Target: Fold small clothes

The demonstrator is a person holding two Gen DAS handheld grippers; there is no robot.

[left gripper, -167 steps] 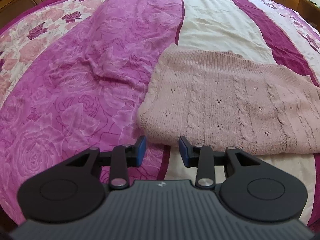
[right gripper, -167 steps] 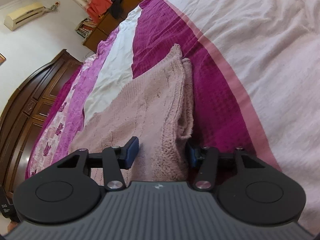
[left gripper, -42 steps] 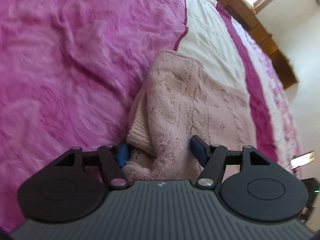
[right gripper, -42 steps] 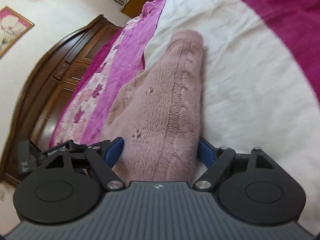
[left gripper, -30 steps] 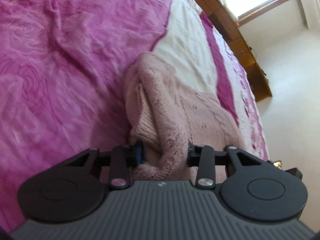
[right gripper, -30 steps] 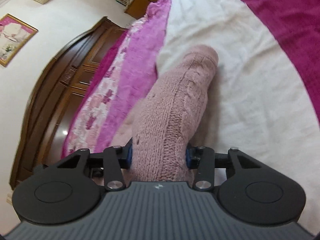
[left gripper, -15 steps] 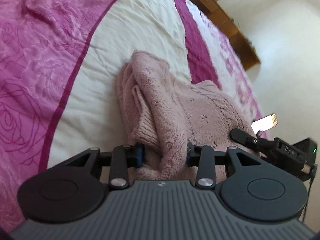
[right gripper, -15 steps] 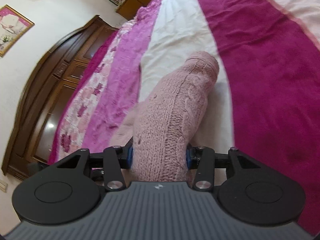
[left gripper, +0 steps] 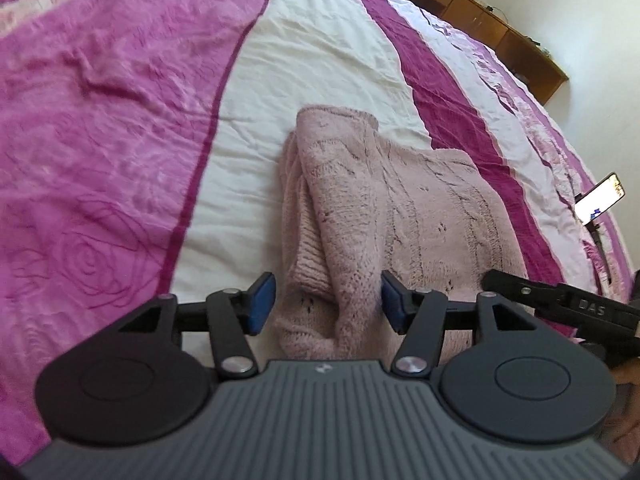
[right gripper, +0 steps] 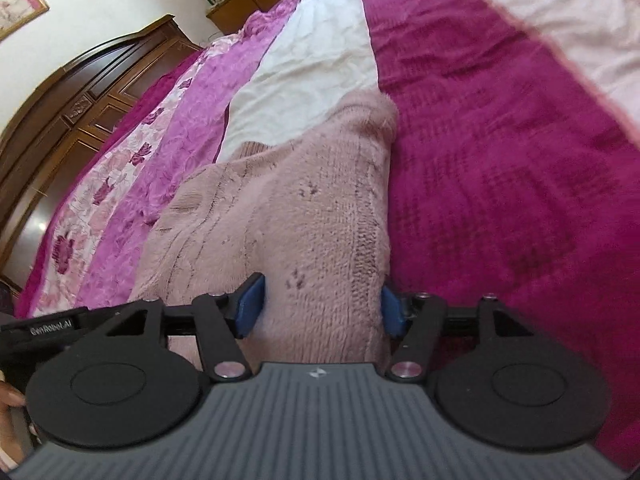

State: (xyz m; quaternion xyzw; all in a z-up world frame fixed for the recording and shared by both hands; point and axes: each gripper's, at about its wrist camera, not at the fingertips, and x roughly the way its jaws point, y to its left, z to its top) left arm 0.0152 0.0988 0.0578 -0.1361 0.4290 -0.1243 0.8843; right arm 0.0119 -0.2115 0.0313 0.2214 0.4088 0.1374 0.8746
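Observation:
A pale pink cable-knit sweater (left gripper: 400, 200) lies folded in layers on the bed, its near edge doubled over. My left gripper (left gripper: 326, 306) is open, its blue pads standing either side of the sweater's near left corner without pinching it. In the right wrist view the same sweater (right gripper: 304, 200) fills the middle. My right gripper (right gripper: 320, 308) is open too, straddling the near right corner. The other gripper's black body (left gripper: 568, 308) shows at the right of the left wrist view.
The bedspread has magenta rose-print (left gripper: 100, 140), white (left gripper: 320, 52) and deep crimson (right gripper: 500, 140) stripes. A dark wooden wardrobe (right gripper: 72, 112) and a low wooden cabinet (left gripper: 480, 16) stand beyond the bed. A lit phone (left gripper: 600, 198) sits at the far right.
Both grippers were shut on the sweater's corners half a second ago; both have now opened, and the folded layer lies flat on the rest of the sweater.

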